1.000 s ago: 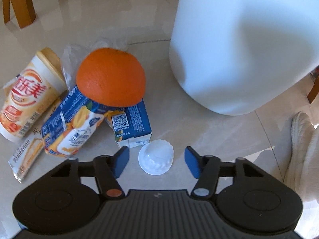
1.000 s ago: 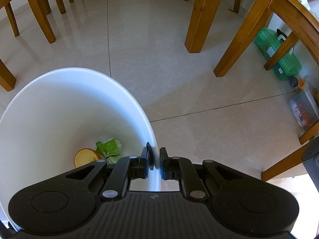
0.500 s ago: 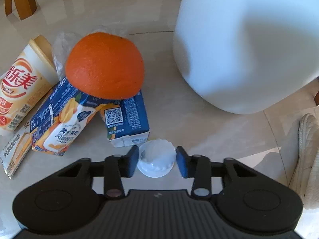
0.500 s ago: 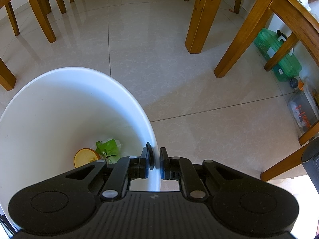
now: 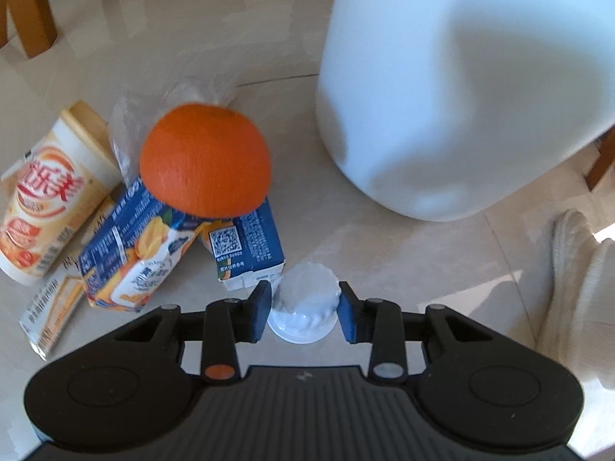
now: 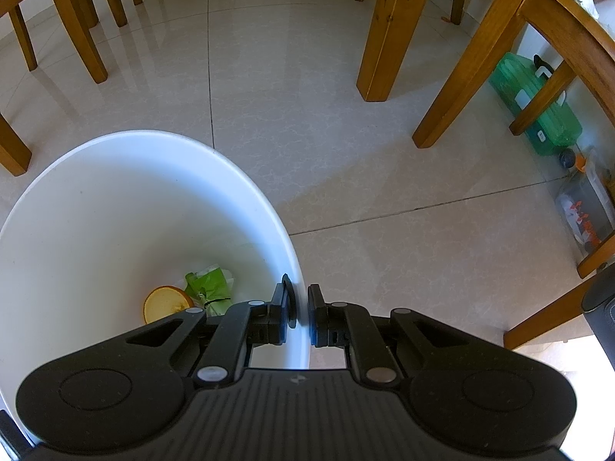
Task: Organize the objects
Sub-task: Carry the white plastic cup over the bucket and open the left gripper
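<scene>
My left gripper point(image 5: 304, 292) is shut on a small white fluted jelly cup point(image 5: 303, 313), its blue pads pressing both sides just above the tiled floor. Behind it an orange point(image 5: 205, 161) rests on two blue juice cartons point(image 5: 246, 246). A cream milk-tea cup point(image 5: 50, 196) lies on its side at the left. The tall white bin point(image 5: 461, 88) stands at the right. In the right wrist view my right gripper point(image 6: 300, 288) is shut on the bin's rim point(image 6: 246, 176). An orange lid point(image 6: 167, 303) and a green wrapper point(image 6: 209, 284) lie at the bin's bottom.
A flat sachet point(image 5: 50, 315) and a clear plastic bag point(image 5: 169, 100) lie by the cartons. A person's pale shoe point(image 5: 572, 261) is at the right. Wooden table legs point(image 6: 388, 30), chair legs point(image 6: 80, 27) and a green container point(image 6: 538, 111) surround the bin.
The left jaws have come together onto the jelly cup, and the cup has come up slightly off the floor with them. The right gripper stays on the bin's rim.
</scene>
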The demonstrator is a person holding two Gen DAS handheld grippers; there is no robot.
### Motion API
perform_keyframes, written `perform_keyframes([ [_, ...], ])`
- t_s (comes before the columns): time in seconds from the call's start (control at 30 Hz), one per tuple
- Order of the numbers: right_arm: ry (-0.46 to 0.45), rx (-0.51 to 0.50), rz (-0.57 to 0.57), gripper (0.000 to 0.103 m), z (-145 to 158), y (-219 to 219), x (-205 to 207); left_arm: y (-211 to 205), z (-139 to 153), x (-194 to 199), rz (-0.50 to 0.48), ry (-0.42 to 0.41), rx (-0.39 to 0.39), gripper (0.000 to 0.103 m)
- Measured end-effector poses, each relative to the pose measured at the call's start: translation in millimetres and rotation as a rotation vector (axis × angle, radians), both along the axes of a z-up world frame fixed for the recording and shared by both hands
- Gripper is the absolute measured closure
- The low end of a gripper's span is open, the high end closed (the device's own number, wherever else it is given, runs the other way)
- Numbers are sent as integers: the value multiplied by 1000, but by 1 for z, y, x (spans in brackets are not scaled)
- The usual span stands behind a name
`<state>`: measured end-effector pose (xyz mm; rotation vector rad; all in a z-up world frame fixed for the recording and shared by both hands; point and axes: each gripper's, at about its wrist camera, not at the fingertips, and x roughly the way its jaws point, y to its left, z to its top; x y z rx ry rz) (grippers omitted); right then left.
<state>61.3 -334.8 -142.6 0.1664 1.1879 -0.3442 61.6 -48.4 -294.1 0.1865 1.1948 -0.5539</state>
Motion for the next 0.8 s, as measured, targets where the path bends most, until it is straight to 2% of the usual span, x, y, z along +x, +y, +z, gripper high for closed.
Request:
perform_keyframes([
  [0.2,0,3,-2,90,-1,0,0,-1,49,-4,-125,8,11,68],
  [0.37,-2,3,0,90,-2,0,0,-2,111,-5,-217,-11,-3,68],
  [0.6,-6,17,-7,91,-2,-2,-1,-12,192,22,-246,-42,-63,68],
  [0.8,-3,14,3,91,-2,-1,-2,-44,258,30,-322,-130,-114,68],
])
